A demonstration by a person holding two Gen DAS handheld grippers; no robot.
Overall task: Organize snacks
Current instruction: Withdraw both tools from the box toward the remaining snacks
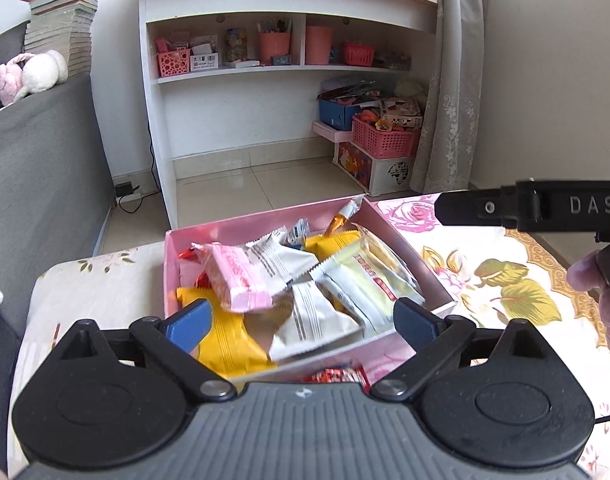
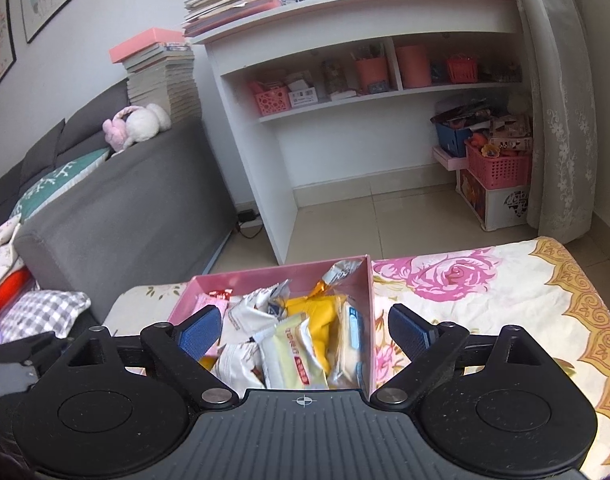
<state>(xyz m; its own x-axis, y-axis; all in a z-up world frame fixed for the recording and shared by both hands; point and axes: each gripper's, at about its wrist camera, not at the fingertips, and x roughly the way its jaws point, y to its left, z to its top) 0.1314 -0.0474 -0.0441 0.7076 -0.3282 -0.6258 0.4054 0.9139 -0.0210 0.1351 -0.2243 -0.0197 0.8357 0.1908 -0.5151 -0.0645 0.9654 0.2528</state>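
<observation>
A pink box (image 1: 265,226) full of wrapped snacks sits on a floral cloth. It holds a pink packet (image 1: 237,276), white packets (image 1: 309,320), yellow packets (image 1: 229,344) and pale green packets (image 1: 369,280). A red packet (image 1: 337,374) lies on the cloth just in front of the box. My left gripper (image 1: 303,320) is open and empty, hovering over the box's near side. My right gripper (image 2: 305,330) is open and empty above the same box (image 2: 273,274); in the left wrist view it shows at the right edge (image 1: 525,208).
The floral cloth (image 1: 485,264) spreads right of the box. A grey sofa (image 2: 117,200) stands to the left. A white shelf unit (image 1: 289,64) with pink baskets stands behind, and storage boxes (image 1: 381,148) sit on the tiled floor by a curtain.
</observation>
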